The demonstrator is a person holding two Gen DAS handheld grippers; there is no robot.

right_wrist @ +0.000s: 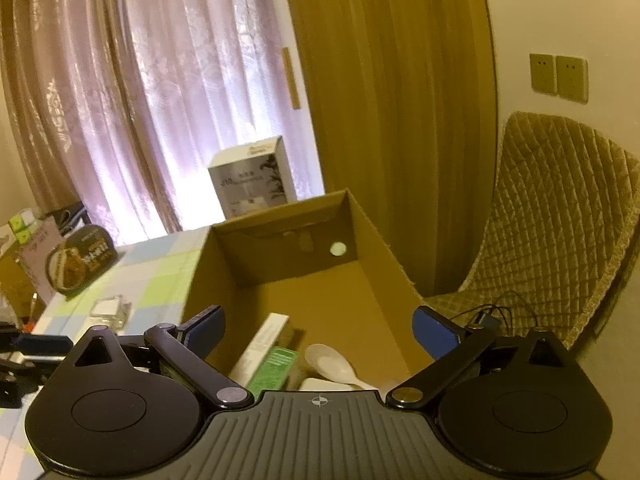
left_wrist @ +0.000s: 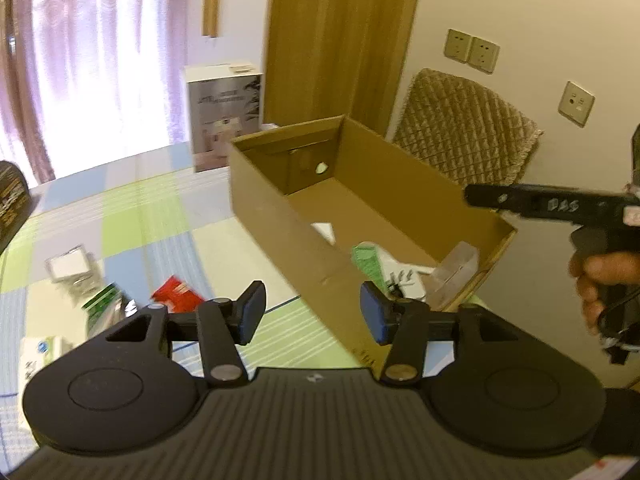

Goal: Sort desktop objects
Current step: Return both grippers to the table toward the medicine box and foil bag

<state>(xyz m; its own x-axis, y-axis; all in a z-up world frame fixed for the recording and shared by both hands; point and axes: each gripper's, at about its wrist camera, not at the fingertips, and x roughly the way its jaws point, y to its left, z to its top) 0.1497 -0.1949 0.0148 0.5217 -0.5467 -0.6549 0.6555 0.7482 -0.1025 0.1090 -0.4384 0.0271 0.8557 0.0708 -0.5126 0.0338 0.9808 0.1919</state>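
A brown cardboard box (left_wrist: 280, 216) stands open on the checked tablecloth. Inside it lie a green packet (left_wrist: 366, 258), a white item and a clear plastic piece (left_wrist: 460, 268). My left gripper (left_wrist: 312, 312) is open and empty, hovering at the box's near corner. Left of it on the cloth lie a red packet (left_wrist: 176, 294), a green packet (left_wrist: 102, 306) and a clear case (left_wrist: 72, 270). My right gripper (right_wrist: 318, 332) is open and empty above the box (right_wrist: 224, 272), over a white carton (right_wrist: 266, 344), a green packet (right_wrist: 276, 368) and a white spoon (right_wrist: 330, 362).
A tall white carton (left_wrist: 224, 116) stands behind the box by the curtain. A quilted chair (left_wrist: 464, 136) sits right of the table. A dark round tin (right_wrist: 78, 260) and small boxes lie at the table's far left. A hand (left_wrist: 600, 280) holds the other gripper's handle.
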